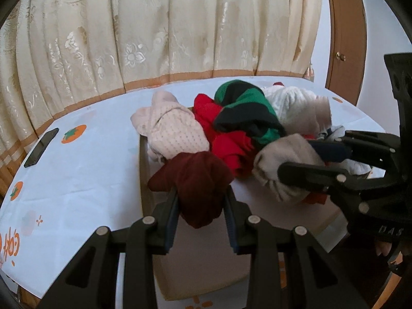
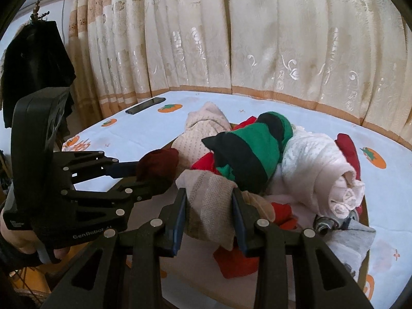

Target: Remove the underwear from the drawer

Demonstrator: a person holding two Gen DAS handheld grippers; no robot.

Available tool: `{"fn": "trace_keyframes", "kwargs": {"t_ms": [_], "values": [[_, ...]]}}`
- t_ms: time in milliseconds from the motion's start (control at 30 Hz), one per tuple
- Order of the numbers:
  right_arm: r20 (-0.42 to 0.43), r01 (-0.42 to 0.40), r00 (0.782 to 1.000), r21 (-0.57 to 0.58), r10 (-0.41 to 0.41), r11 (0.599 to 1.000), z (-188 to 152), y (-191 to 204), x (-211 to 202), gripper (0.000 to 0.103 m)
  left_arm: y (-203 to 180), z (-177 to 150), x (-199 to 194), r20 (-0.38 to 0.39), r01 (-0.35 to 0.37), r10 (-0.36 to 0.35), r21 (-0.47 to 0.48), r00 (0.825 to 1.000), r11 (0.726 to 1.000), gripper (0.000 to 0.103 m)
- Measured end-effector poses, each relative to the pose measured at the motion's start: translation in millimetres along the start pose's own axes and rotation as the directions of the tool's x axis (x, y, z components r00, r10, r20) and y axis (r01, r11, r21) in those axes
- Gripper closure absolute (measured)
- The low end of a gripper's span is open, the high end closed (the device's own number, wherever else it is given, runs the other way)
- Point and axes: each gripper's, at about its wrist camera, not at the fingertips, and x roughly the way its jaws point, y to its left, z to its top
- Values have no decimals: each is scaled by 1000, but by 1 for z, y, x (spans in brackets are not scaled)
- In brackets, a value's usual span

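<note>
A cardboard drawer box [image 1: 144,175] on the table holds a pile of rolled underwear: pink dotted [image 1: 170,131], red [image 1: 231,149], green and black [image 1: 247,110], white [image 1: 296,105]. My left gripper [image 1: 202,206] is shut on a dark maroon piece [image 1: 198,182] and holds it above the box's near left part. My right gripper [image 2: 209,206] is shut on a beige mesh piece [image 2: 211,200], lifted over the pile. In the right wrist view the left gripper [image 2: 154,172] shows with the maroon piece [image 2: 159,162]. In the left wrist view the right gripper [image 1: 303,162] pinches the beige piece [image 1: 278,159].
The table carries a white cloth with orange persimmon prints [image 1: 74,134]. A black phone [image 1: 41,146] lies at its far left edge. Cream curtains [image 1: 154,31] hang behind the table. A wooden door [image 1: 342,38] stands at the right. Dark clothes [image 2: 36,59] hang at the left.
</note>
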Motion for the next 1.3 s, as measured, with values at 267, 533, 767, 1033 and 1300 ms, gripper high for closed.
{"fn": "trace_keyframes", "kwargs": {"t_ms": [267, 533, 767, 1033, 1300], "values": [[-22, -3, 1000, 4, 3, 1000, -3, 1, 7, 59, -2, -5, 2, -14, -2, 2, 6, 1000, 1000, 61], [11, 50, 999, -23, -50, 998, -9, 11, -17, 32, -4, -9, -27, 40, 7, -7, -3, 999, 1000, 40], [43, 77, 996, 11, -78, 997, -18, 10, -55, 25, -6, -11, -68, 121, 26, -22, -31, 992, 999, 33], [170, 137, 975, 35, -141, 990, -30, 24, -126, 22, -19, -24, -122, 237, 27, -10, -69, 972, 997, 28], [249, 179, 951, 41, -184, 983, -45, 38, -166, 20, -29, -35, -155, 293, 21, 6, -89, 956, 996, 16]]}}
